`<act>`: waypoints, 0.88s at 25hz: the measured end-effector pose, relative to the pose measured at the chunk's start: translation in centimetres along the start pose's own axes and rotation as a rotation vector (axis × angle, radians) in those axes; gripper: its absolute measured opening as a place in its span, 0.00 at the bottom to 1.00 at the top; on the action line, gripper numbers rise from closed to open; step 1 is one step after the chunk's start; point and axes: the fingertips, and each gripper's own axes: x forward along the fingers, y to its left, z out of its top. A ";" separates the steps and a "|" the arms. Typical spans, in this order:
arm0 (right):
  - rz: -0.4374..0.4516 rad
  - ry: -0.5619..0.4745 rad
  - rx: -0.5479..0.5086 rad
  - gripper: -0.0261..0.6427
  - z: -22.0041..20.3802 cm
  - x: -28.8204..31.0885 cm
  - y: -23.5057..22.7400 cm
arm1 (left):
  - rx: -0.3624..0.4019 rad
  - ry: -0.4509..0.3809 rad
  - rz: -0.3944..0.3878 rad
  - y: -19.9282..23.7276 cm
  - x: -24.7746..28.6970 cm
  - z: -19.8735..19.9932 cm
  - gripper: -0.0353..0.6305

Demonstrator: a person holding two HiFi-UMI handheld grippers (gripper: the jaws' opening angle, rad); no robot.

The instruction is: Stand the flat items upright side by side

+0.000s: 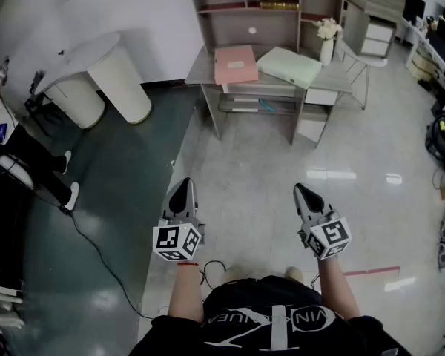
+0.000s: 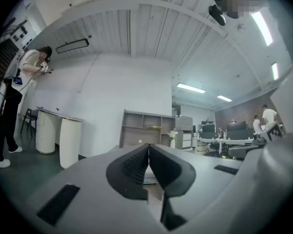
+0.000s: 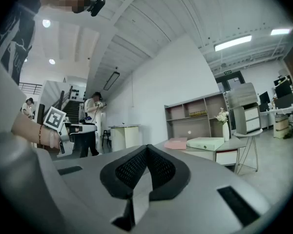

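you are holding the left gripper [image 1: 182, 189] and right gripper [image 1: 305, 193] low in frame, jaws pressed together on nothing. the pink file box [image 1: 236, 64] and green file box [image 1: 290, 66] are lying flat on the desk [image 1: 197, 73] at top centre, well apart from both grippers, with a flower vase [image 1: 326, 49] standing just right of them.

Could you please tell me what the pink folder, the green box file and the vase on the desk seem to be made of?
Pink folder: probably plastic or coated card, with a matte, even colour and crisp flat edges.
Green box file: likely the same kind of stiff board or plastic, as it keeps a rigid boxy shape.
Vase: looks like ceramic or glazed white material with a smooth surface; too small to be sure.
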 end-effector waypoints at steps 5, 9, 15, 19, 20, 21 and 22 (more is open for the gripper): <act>-0.030 -0.014 0.033 0.05 -0.2 3.7 3.6 | 0.069 0.011 -0.055 3.9 0.2 0.4 0.06; -0.046 0.005 0.012 0.05 -0.6 5.6 6.1 | 0.105 0.032 -0.094 6.2 -0.2 0.4 0.06; -0.070 0.029 0.013 0.05 -1.6 7.4 8.8 | 0.063 0.050 -0.097 9.7 -1.3 -0.7 0.06; -0.121 0.023 0.035 0.08 -1.6 8.1 9.3 | 0.037 0.039 -0.104 11.5 -1.6 -0.6 0.07; -0.133 0.023 0.038 0.11 -1.6 8.2 9.3 | 0.022 0.034 -0.108 11.7 -1.6 -0.6 0.10; -0.141 0.024 0.042 0.13 -1.6 8.2 9.3 | 0.009 0.031 -0.113 11.9 -1.6 -0.6 0.17; -0.147 0.028 0.048 0.17 -1.8 8.2 9.4 | 0.001 0.031 -0.118 12.0 -1.7 -0.7 0.23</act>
